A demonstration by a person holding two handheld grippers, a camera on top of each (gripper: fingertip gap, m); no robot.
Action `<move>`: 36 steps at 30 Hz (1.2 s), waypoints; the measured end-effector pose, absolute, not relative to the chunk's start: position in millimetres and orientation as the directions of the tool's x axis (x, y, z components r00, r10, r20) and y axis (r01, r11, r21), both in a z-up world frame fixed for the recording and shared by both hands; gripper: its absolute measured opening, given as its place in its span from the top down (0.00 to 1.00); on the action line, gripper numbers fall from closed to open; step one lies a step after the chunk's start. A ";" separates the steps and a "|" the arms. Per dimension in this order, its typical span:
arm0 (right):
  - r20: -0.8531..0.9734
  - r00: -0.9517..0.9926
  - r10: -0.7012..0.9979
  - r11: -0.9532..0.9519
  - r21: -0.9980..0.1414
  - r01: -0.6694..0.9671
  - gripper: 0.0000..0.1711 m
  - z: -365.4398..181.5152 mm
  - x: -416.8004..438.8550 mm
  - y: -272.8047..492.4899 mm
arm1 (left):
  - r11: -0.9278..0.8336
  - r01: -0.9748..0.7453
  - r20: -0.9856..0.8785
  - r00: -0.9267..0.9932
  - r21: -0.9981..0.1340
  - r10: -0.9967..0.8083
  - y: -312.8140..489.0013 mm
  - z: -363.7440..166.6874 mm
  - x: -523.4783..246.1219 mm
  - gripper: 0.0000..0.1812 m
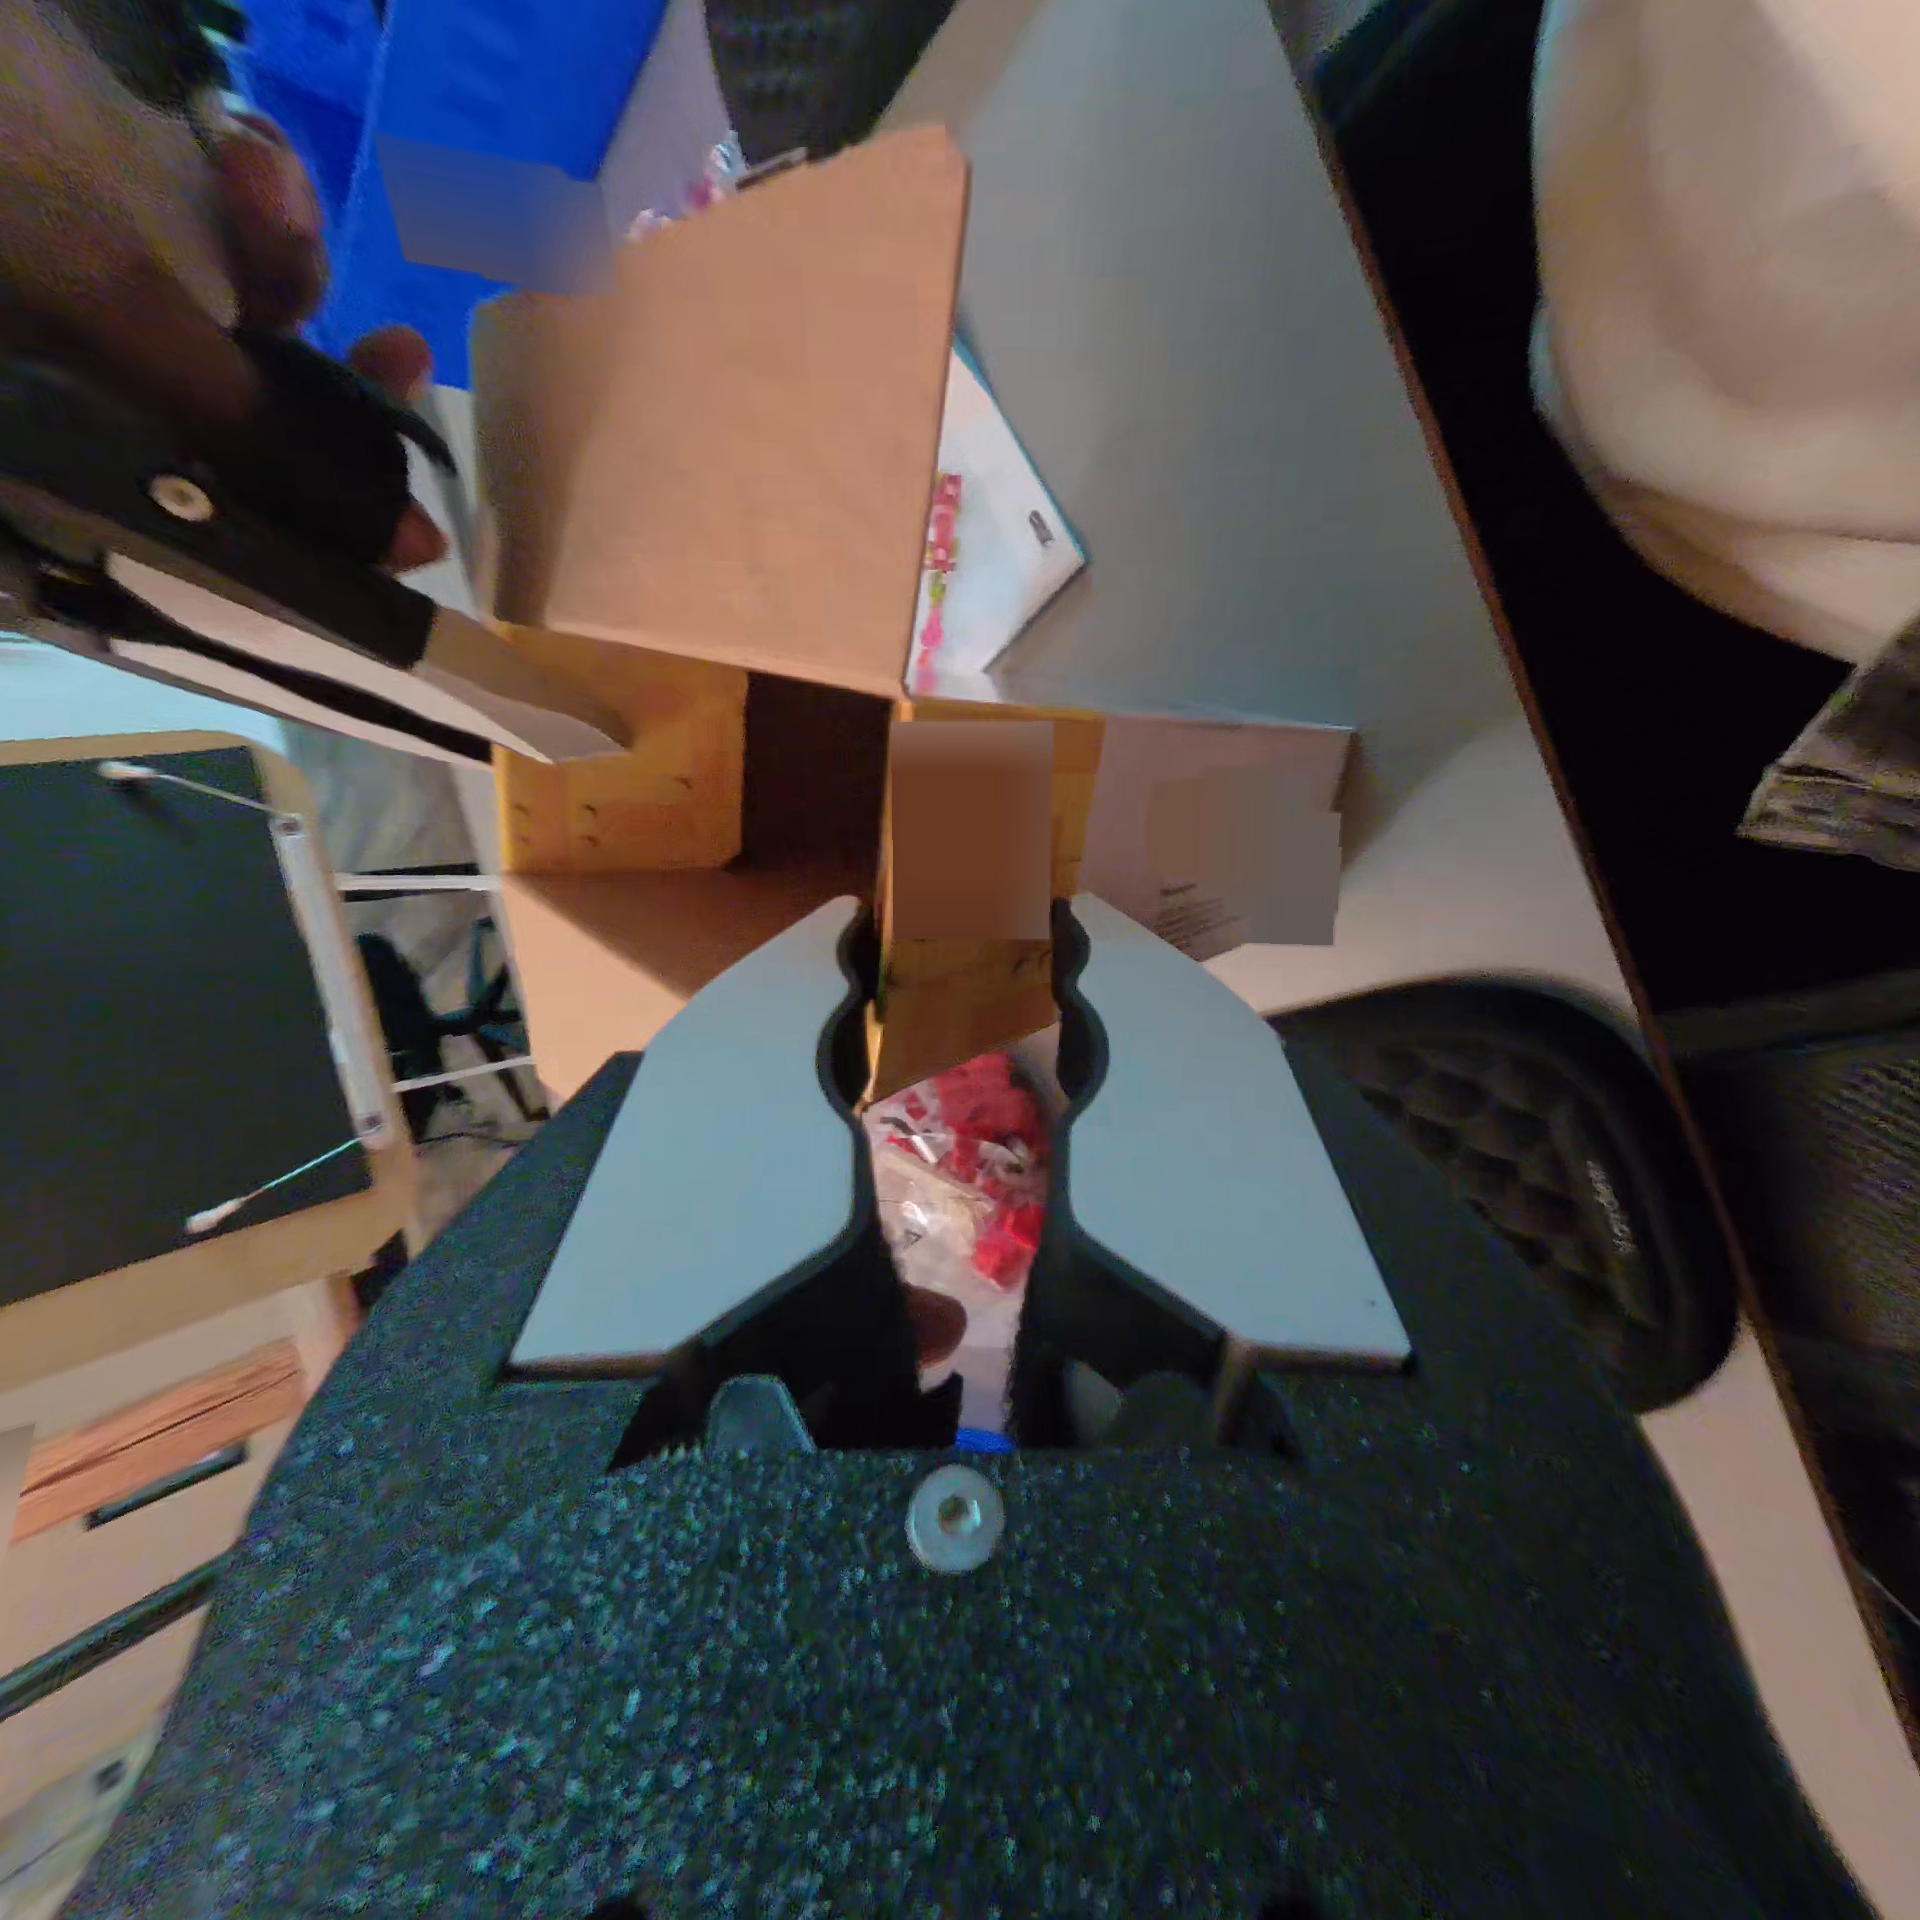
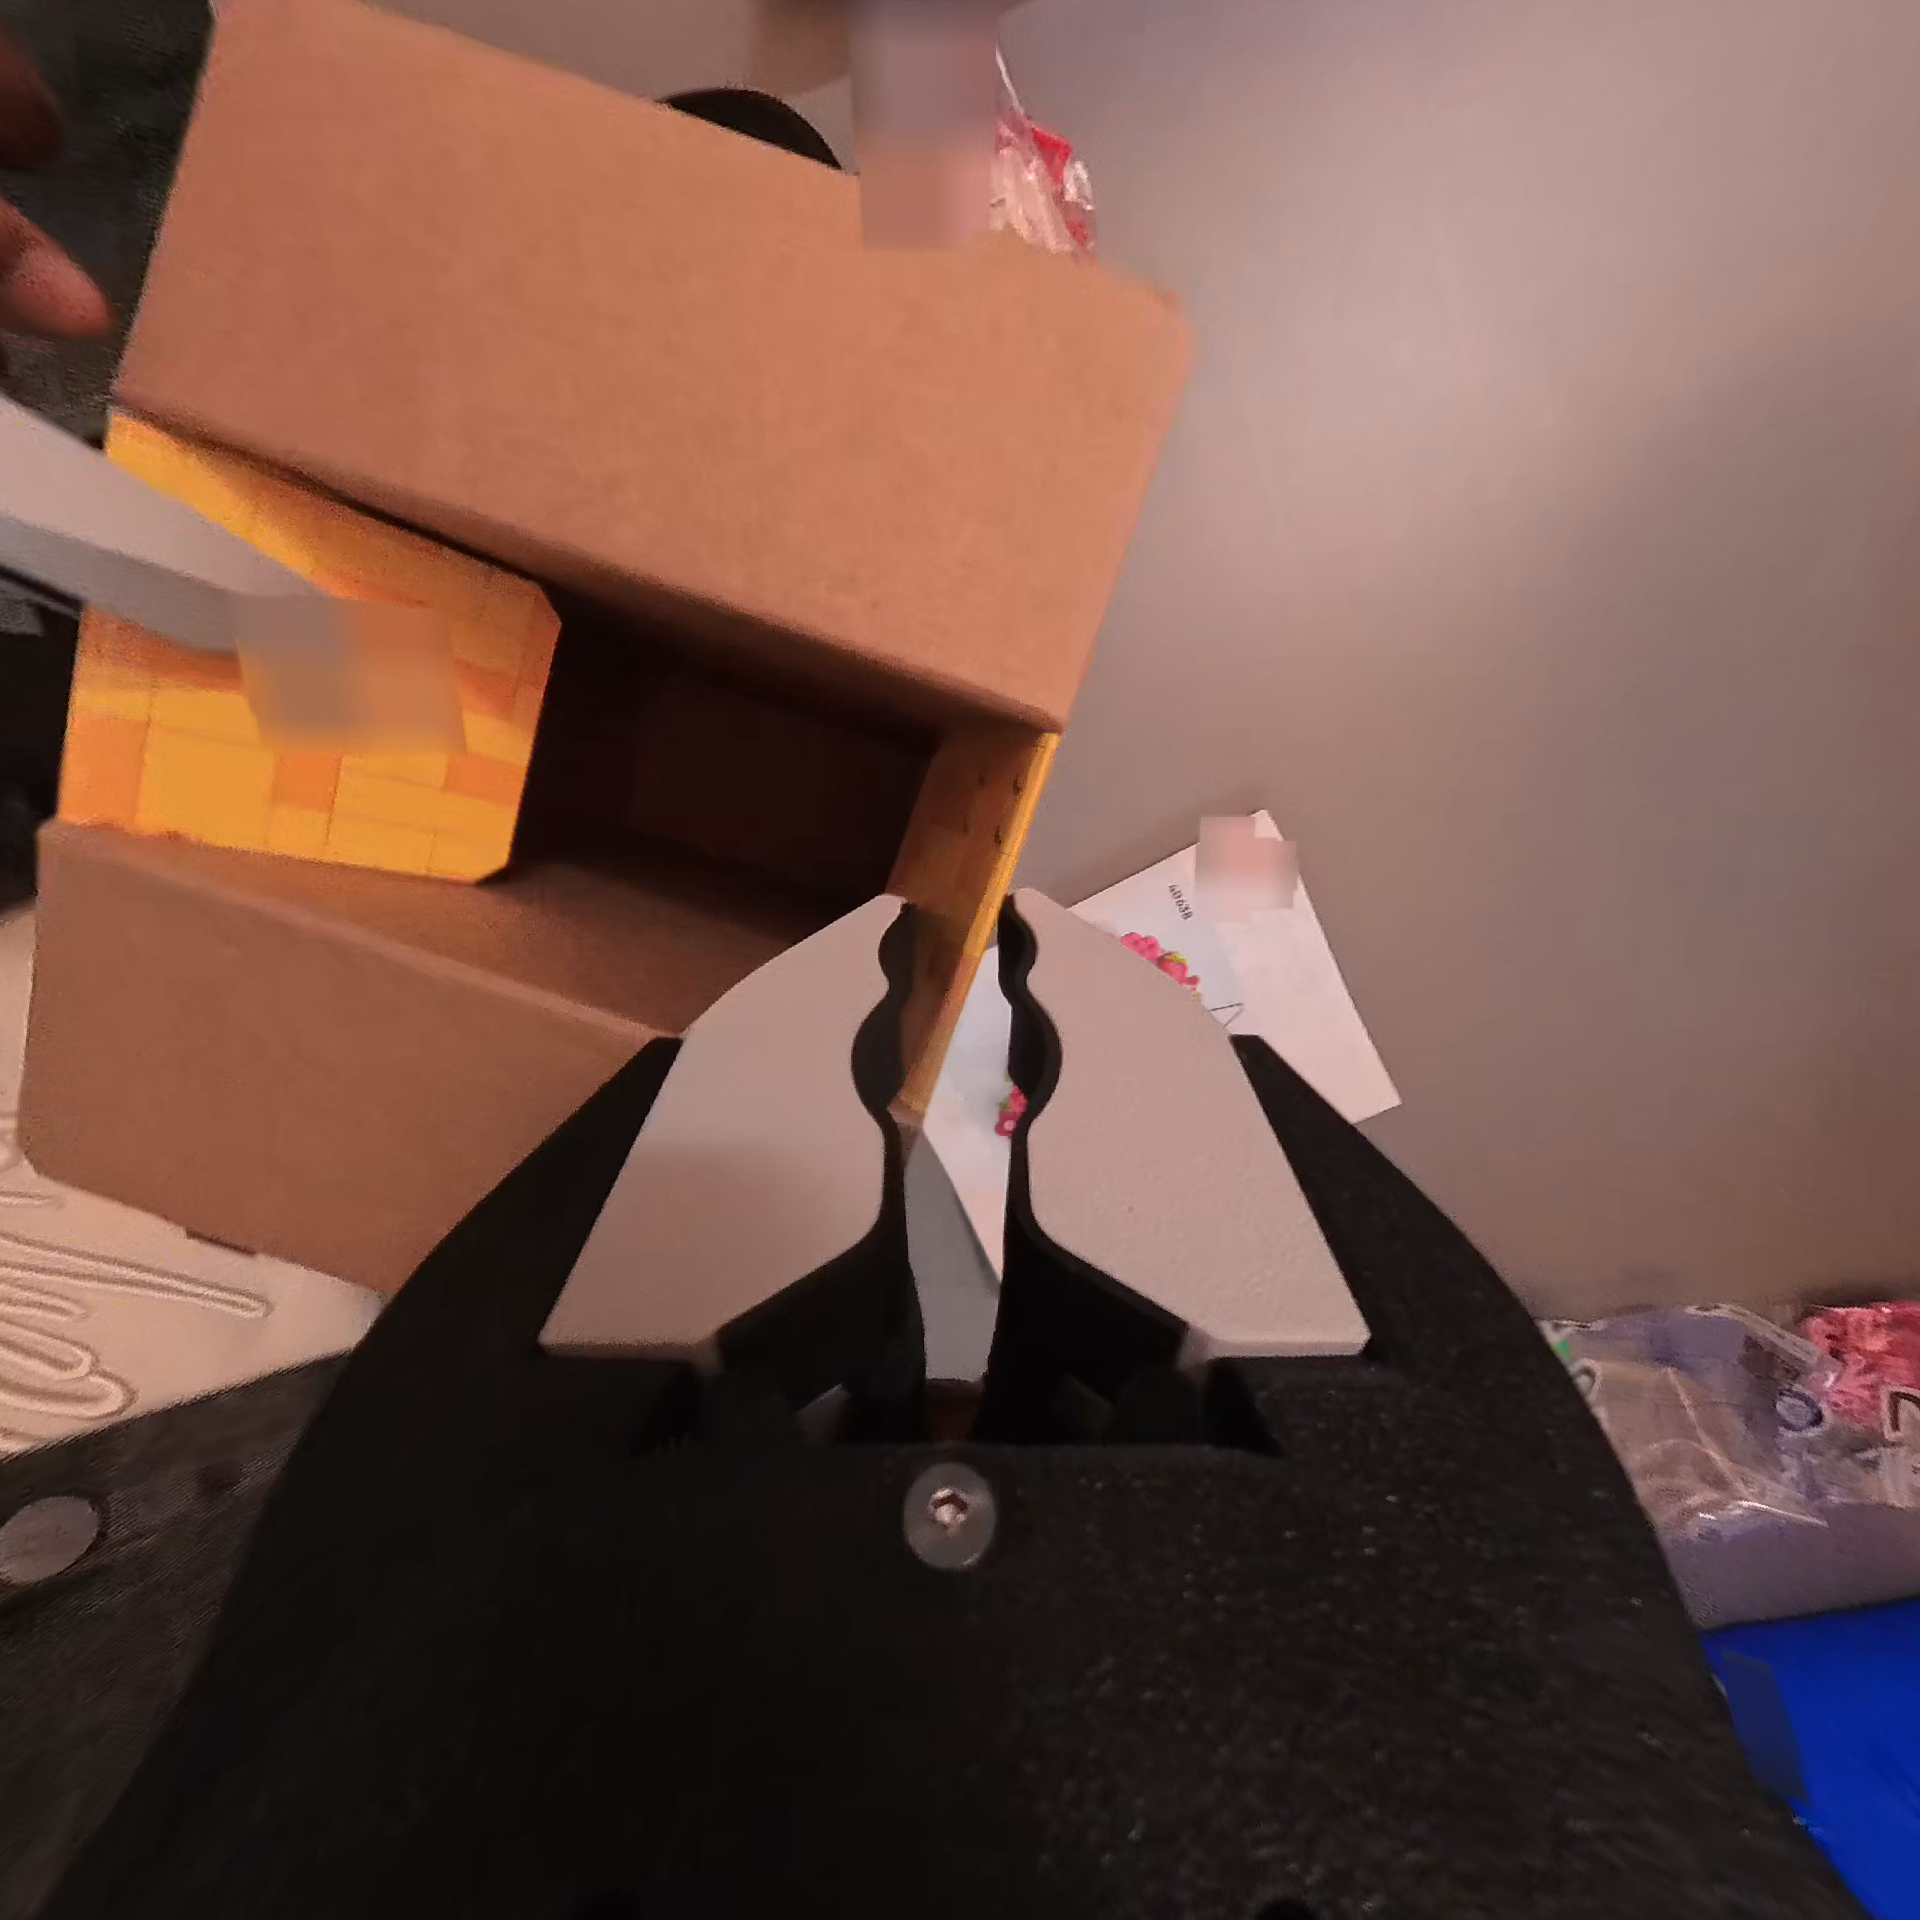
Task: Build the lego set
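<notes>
Up off the desk (image 1: 1195, 416) with the lego box (image 1: 727, 416), brown card flaps thrown wide and the yellow printed inner flaps showing. Gripped from both ends!

Left tongs (image 1: 961, 935) drawn in narrow at the near end. Clamped on a yellow flap of the box that fills the slot between the two tips and meets both dark pads. Just beneath that flap, in the gap lower down, a clear bag of red bricks (image 1: 966, 1143).

Right tongs (image 2: 951, 914) nearly closed as well, only a slim slot left. Nipped onto the thin yellow edge of the flap at the box's open corner, with card hard against the left-hand finger. Seen from the left wrist view too: coming in from the upper left, held in a hand (image 1: 125, 208), pale tips pressed together on the yellow flap on that side.

Dark and hollow inside the open box, nothing to make out in there.

Behind it, flat on the desk, a white instruction booklet (image 2: 1247, 987) with pink and red pictures, lying apart from the box. Far right in the right wrist view, more clear bags of pieces (image 2: 1745, 1455), some pink, resting on the desk. Close to the left tongs, a black mesh-patterned object (image 1: 1507, 1143), blurred.
</notes>
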State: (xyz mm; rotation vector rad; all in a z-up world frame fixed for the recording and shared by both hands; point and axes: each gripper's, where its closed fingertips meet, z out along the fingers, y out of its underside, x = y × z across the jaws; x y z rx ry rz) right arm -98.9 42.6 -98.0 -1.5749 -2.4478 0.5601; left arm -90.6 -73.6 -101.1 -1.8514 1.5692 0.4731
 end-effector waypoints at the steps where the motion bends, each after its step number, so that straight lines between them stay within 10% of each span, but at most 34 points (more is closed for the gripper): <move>1: -0.069 -0.427 0.902 0.366 -0.402 0.839 0.91 -97.8 -96.6 41.2 | -0.063 -0.969 -0.621 0.203 -0.239 -0.757 -75.7 -101.5 -91.7 0.84; 9: -0.101 -0.580 0.808 0.432 -0.568 0.701 0.86 -86.2 -78.2 39.4 | 0.074 -0.977 -0.517 0.041 -0.201 -0.855 -76.6 -102.0 -92.2 0.89; 14: 0.261 -0.800 0.541 0.372 -0.927 -0.050 0.61 -27.2 -25.5 35.7 | 0.165 -0.962 -0.541 -0.022 -0.217 -0.840 -78.3 -101.5 -96.7 0.89; 17: 0.666 -0.497 0.556 0.506 -0.746 -0.433 0.55 -32.8 -18.4 43.2 | 0.197 -0.959 -0.543 -0.056 -0.205 -0.838 -77.3 -101.6 -95.1 0.89; 27: 0.907 -0.347 0.240 0.773 -0.395 -0.496 0.52 -62.1 -11.7 43.6 | 0.233 -0.948 -0.513 -0.092 -0.218 -0.853 -73.3 -101.2 -95.6 0.89; 33: 0.946 -0.310 0.100 0.768 -0.271 -0.580 0.68 -69.6 -15.3 23.7 | 0.249 -0.946 -0.499 -0.116 -0.208 -0.859 -71.1 -101.1 -94.9 0.89; 36: 0.921 -0.358 0.155 0.709 -0.356 -0.608 0.98 -54.2 -16.5 14.0 | 0.250 -0.947 -0.494 -0.123 -0.201 -0.861 -69.3 -101.0 -95.2 0.89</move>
